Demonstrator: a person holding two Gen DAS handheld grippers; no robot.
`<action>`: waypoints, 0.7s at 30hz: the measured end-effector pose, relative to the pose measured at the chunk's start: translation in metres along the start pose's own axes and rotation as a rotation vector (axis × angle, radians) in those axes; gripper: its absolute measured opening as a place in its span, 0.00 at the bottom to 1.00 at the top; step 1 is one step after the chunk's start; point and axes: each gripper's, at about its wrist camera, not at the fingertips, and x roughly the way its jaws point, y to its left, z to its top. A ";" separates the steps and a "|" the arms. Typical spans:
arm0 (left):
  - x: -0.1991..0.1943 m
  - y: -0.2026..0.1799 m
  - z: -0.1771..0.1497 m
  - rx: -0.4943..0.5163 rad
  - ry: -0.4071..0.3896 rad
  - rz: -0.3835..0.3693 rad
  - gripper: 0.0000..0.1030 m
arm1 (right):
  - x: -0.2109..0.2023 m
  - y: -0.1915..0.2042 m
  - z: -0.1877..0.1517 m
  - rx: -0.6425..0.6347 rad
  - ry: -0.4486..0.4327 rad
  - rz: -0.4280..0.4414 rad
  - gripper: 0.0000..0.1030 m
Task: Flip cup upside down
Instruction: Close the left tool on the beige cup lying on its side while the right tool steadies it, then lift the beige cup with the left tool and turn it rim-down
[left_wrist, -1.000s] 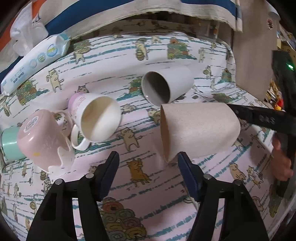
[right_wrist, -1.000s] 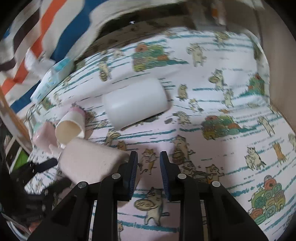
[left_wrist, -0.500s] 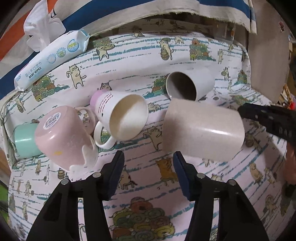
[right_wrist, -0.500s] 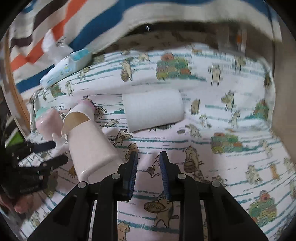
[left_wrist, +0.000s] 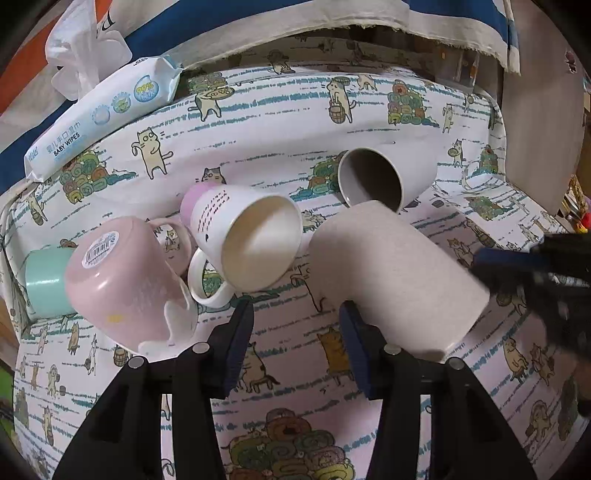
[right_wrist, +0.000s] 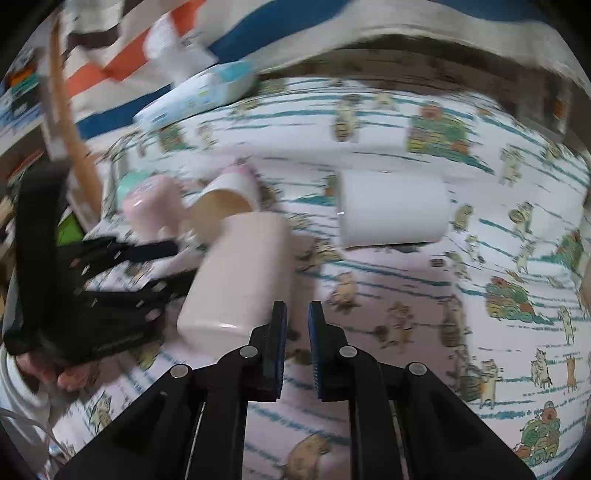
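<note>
A beige speckled cup (left_wrist: 399, 280) stands upside down on the cat-print cloth, just right of my left gripper (left_wrist: 295, 332), which is open and empty. It also shows in the right wrist view (right_wrist: 243, 273), left of my right gripper (right_wrist: 296, 332), whose jaws stand close together with nothing between them. The right gripper's fingers (left_wrist: 517, 258) sit at the cup's right side in the left wrist view.
A white cup (left_wrist: 384, 177) and a white mug with a pink base (left_wrist: 243, 229) lie on their sides. A pink cup (left_wrist: 125, 280) stands upside down beside a mint cup (left_wrist: 44, 280). A baby wipes pack (left_wrist: 99, 118) lies at the back left.
The beige cup has turned from lying sideways with its mouth to the left to mouth-down on the cloth. The right gripper has drawn back from it.
</note>
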 end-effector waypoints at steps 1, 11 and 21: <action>0.000 0.001 0.000 -0.004 0.001 0.001 0.42 | -0.001 0.008 -0.001 -0.023 -0.003 -0.007 0.14; -0.016 0.008 -0.002 -0.014 -0.045 0.023 0.42 | -0.009 0.022 -0.004 -0.070 0.004 -0.019 0.14; -0.073 -0.012 0.000 0.022 -0.326 0.095 0.96 | -0.040 0.011 0.004 -0.079 -0.190 -0.194 0.73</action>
